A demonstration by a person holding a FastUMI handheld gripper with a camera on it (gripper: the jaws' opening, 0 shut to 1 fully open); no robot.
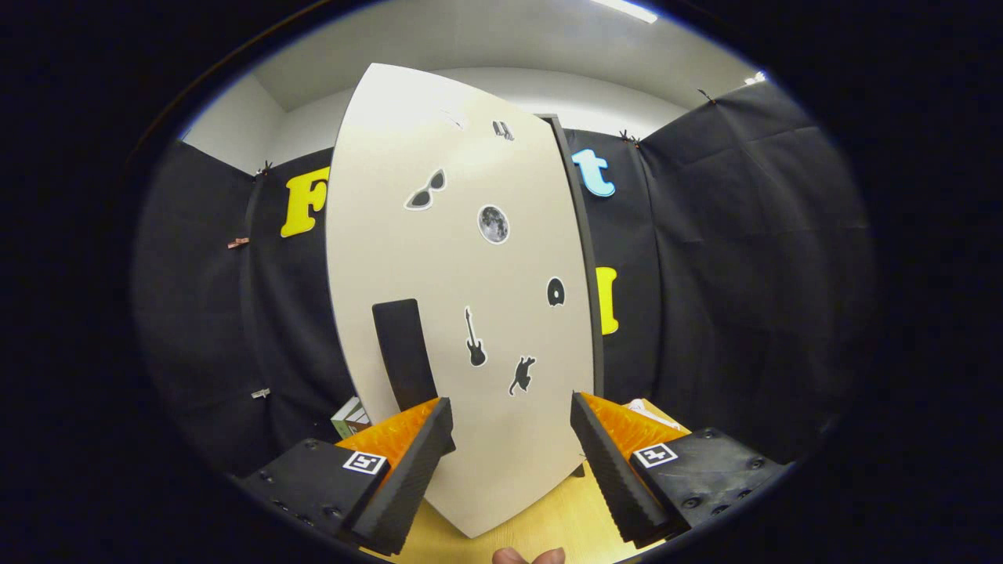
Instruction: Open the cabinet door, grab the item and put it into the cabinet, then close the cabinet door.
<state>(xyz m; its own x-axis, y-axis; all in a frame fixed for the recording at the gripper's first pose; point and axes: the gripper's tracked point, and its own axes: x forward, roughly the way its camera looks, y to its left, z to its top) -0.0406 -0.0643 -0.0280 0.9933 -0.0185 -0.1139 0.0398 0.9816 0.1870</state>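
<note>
Black cloth walls stand behind the cream cabinet door, which rises just ahead of the tool on the wooden desk. Its dark handle is just above the left finger. Pointed straight at the door, the tool has its fingers spread wide and holds nothing.

The gripper is held level, its two fingers spread wide apart with nothing between them. A fingertip of the person's hand peeks in just beneath.
</note>
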